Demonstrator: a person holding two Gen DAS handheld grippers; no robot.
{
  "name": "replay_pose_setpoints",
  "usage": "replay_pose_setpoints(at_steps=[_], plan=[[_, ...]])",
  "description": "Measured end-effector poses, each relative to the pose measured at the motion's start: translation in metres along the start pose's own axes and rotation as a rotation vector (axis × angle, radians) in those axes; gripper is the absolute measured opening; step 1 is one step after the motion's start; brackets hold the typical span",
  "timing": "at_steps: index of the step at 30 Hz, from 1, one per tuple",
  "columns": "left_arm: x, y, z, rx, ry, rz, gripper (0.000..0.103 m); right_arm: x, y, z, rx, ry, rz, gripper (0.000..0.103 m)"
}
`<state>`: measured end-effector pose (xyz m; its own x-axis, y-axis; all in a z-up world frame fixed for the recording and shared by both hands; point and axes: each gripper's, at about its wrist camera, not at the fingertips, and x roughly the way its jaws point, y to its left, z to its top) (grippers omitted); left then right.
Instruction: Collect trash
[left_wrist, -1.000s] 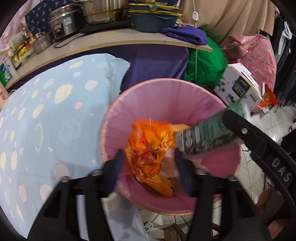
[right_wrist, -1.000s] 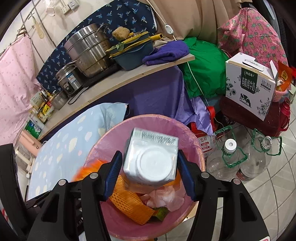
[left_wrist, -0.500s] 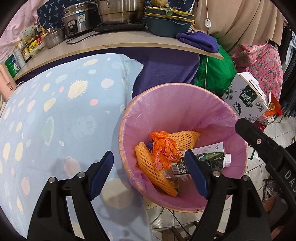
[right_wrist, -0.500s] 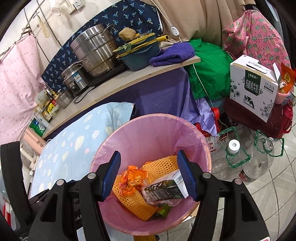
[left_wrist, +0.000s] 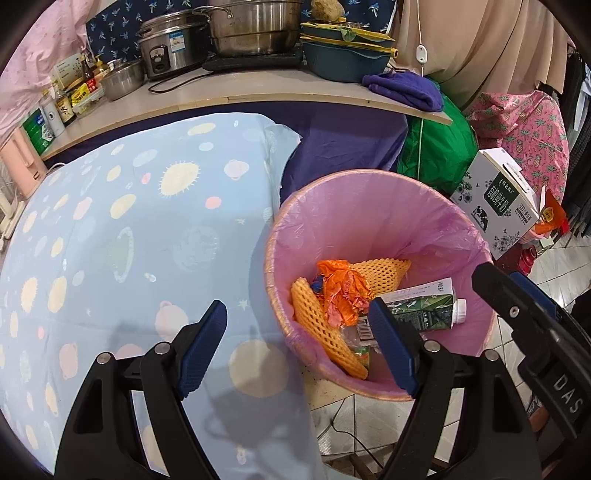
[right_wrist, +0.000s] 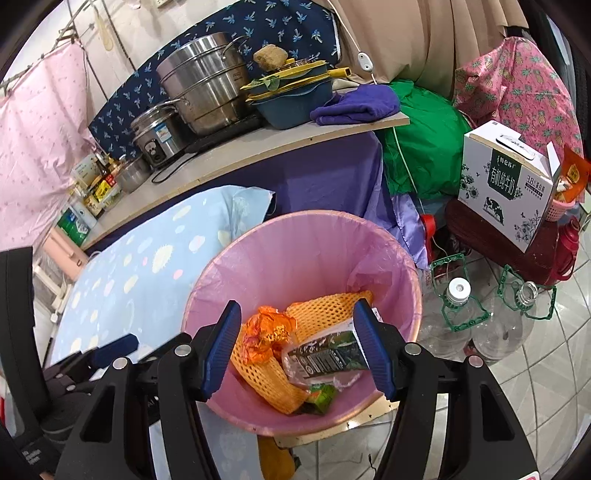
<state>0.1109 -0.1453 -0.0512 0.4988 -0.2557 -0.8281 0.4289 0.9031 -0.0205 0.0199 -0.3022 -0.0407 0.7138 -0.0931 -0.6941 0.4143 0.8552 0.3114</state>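
Note:
A bin with a pink liner (left_wrist: 369, 221) stands beside the table; in the right wrist view the same bin (right_wrist: 295, 251) fills the middle. Inside lie a crumpled orange wrapper (left_wrist: 343, 291), an orange foam net (left_wrist: 317, 328) and a dark green milk carton (left_wrist: 421, 306) on its side. My left gripper (left_wrist: 297, 347) is open above the bin's left rim and the tablecloth, with nothing between its fingers. My right gripper (right_wrist: 299, 350) is open above the bin, and the carton (right_wrist: 325, 358) lies loose far below its pads. The wrapper (right_wrist: 267, 332) and net (right_wrist: 328, 310) show there too.
A light blue patterned cloth (left_wrist: 129, 221) covers the table left of the bin. Behind it a shelf carries steel pots (left_wrist: 251, 29) and a purple towel (left_wrist: 406, 88). On the tiled floor to the right stand a white milk box (right_wrist: 509, 177) and two clear plastic bottles (right_wrist: 458, 310).
The carton left my right gripper and the orange wrapper left my left one; both now lie in the bin. Both grippers have pulled back and up, the left one shifting left over the cloth.

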Motion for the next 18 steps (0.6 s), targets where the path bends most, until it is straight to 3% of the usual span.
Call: replay_pose_setpoints(at_steps=[11,18], plan=[[-0.022,0.021,-0.027,-0.031,0.008,0.045,0.078,-0.021,0.028,-0.026,-0.13,0.009,-0.057,0.073],[-0.035,0.032,-0.045,-0.044,0.009,0.059,0.082,-0.033,0.036,-0.037,-0.147,0.022,-0.062,0.077]])
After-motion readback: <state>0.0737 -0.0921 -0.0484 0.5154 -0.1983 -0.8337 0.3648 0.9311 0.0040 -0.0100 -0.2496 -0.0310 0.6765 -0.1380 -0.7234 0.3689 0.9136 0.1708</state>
